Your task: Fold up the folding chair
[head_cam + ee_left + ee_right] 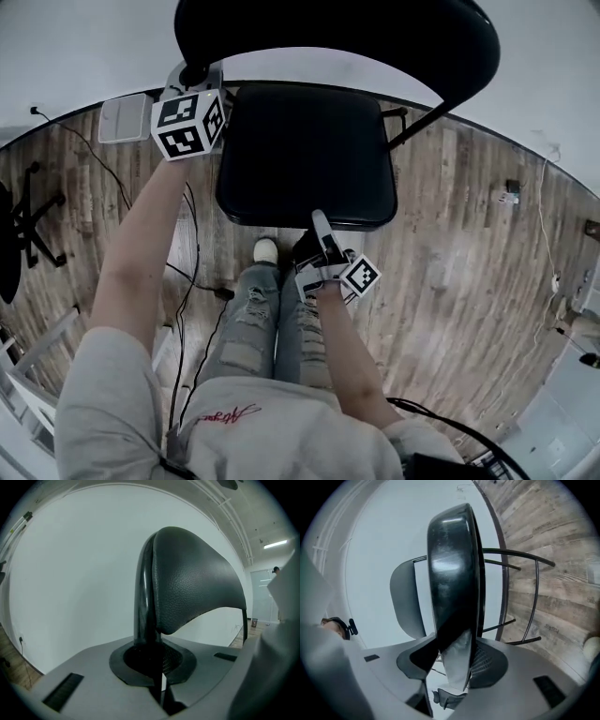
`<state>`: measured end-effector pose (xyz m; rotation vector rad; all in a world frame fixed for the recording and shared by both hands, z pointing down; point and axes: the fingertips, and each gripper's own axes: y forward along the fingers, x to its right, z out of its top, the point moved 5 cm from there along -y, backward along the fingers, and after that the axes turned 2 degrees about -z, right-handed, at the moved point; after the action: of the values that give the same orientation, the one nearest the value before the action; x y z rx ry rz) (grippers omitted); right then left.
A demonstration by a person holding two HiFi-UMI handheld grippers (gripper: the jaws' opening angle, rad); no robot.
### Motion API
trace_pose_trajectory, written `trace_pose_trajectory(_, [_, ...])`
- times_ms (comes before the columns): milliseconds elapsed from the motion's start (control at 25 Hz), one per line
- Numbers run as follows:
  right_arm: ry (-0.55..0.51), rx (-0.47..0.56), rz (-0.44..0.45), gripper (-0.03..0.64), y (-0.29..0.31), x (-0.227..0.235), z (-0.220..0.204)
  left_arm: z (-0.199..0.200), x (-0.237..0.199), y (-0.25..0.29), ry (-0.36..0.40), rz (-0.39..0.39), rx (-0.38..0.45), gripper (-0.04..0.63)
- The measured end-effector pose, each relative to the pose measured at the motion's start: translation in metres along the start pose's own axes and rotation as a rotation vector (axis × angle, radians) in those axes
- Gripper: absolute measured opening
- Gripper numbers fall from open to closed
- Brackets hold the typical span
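A black folding chair stands before me against a white wall. In the head view its padded seat lies open below the curved backrest. My left gripper is at the chair's top left, shut on the black upright tube beside the backrest; that tube runs down into the left gripper. My right gripper is at the seat's front edge. In the right gripper view the seat shows edge-on, wedged between the pads of the right gripper. The chair's thin legs show behind.
The floor is wood planking. A white flat box lies at the wall on the left, with cables trailing across the floor. An office chair base stands at the far left. The person's legs are just under the seat.
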<state>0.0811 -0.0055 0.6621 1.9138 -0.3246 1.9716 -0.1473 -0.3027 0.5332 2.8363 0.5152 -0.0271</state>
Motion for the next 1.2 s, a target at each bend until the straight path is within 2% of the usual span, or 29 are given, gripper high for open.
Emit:
trace_pose_trajectory(120, [-0.044,-0.022,0.054,0.187,0.024,-0.038,0.015,0.015,0.004,0.003,0.037,-0.045,-0.006,0.023])
trace_pose_trajectory(280, [-0.035,-0.004,0.113,0.160,0.054,-0.075,0.028,0.025,0.009,-0.003,0.090,-0.092,-0.029,0.023])
trace_pose_trajectory(440, [0.134,0.083,0.122,0.155,0.079,-0.092,0.040,0.032,0.012,0.000,0.126,-0.131,-0.034,0.023])
trace_pose_trajectory(800, [0.261,0.186,-0.053,0.144,0.132,-0.132,0.064,0.048,0.007,0.012,0.170,-0.171,0.001,0.023])
trace_pose_trajectory(1040, [0.335,0.190,-0.147,0.146,0.166,-0.154,0.084,0.056,0.007,0.020,0.186,-0.211,0.001,0.022])
trace_pose_trajectory(1200, [0.382,0.196,-0.198,0.147,0.208,-0.160,0.107,0.057,-0.004,0.051,0.173,-0.224,-0.035,0.021])
